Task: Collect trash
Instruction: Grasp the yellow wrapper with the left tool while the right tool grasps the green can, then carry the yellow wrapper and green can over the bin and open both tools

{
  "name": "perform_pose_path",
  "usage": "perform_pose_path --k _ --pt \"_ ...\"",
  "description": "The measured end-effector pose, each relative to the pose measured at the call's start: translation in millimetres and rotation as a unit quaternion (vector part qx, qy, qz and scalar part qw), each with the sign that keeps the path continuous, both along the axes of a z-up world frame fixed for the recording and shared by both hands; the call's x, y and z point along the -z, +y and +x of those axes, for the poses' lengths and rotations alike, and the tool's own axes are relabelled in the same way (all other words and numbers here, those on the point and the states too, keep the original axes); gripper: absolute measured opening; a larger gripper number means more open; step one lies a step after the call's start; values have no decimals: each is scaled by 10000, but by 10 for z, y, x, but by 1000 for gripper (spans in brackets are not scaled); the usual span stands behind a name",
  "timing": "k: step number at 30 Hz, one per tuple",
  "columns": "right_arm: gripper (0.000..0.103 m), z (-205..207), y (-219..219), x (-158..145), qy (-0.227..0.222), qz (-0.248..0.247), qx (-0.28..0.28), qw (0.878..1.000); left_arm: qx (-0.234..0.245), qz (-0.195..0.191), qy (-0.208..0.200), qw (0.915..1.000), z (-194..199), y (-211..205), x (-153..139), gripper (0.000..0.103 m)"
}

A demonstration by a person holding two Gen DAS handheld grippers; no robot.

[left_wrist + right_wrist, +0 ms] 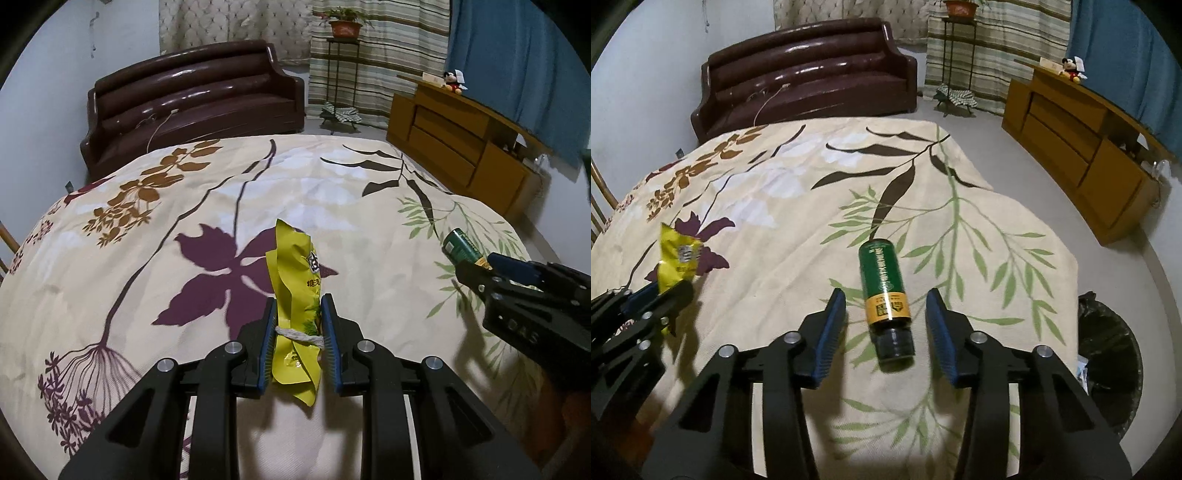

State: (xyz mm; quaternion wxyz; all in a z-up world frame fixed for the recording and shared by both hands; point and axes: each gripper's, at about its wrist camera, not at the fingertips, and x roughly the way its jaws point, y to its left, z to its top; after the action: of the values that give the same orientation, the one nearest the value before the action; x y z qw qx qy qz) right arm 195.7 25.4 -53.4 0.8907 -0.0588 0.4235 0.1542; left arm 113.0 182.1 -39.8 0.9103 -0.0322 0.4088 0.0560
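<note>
Left gripper [298, 345]: you have it clenched on the crumpled yellow plastic snack wrapper [297, 295], lifted off the floral cream bedspread [147, 258].
Right gripper [886, 336]: your fingers straddle the green cylindrical bottle with yellow label [885, 291] lying on that bedspread, not touching it.
Beyond the bedspread: brown leather sofa [195, 96].

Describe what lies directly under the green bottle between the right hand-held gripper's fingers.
The green bottle lies on the floral bedspread, over a green leaf print. The cloth directly beneath it is covered.
</note>
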Motion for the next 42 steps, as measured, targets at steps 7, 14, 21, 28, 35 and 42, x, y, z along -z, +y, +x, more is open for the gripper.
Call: perform_pose_path --k 7,14,21,28,35,42 --pt "26 24 64 49 16 -164 19 9999 -32 20 -48 10000 -65 59 -6 25" --pt "23 -8 75 48 -24 -211 30 9998 -70 5 -67 10000 -98 62 -6 25" --pt "23 -127 28 4 -38 -101 29 9999 -42 -2 -136 9999 -171 10 -46 25" --pt "23 -397 -133 -62 -122 11 52 9999 12 -23 -190 9998 -293 -106 -93 25" --pt "23 -714 -334 -88 -175 118 92 9997 126 -49 -204 9997 -450 -324 -99 25" --pt "23 -956 -582 -99 -220 205 186 9994 261 -39 -218 9994 -583 -587 -93 25"
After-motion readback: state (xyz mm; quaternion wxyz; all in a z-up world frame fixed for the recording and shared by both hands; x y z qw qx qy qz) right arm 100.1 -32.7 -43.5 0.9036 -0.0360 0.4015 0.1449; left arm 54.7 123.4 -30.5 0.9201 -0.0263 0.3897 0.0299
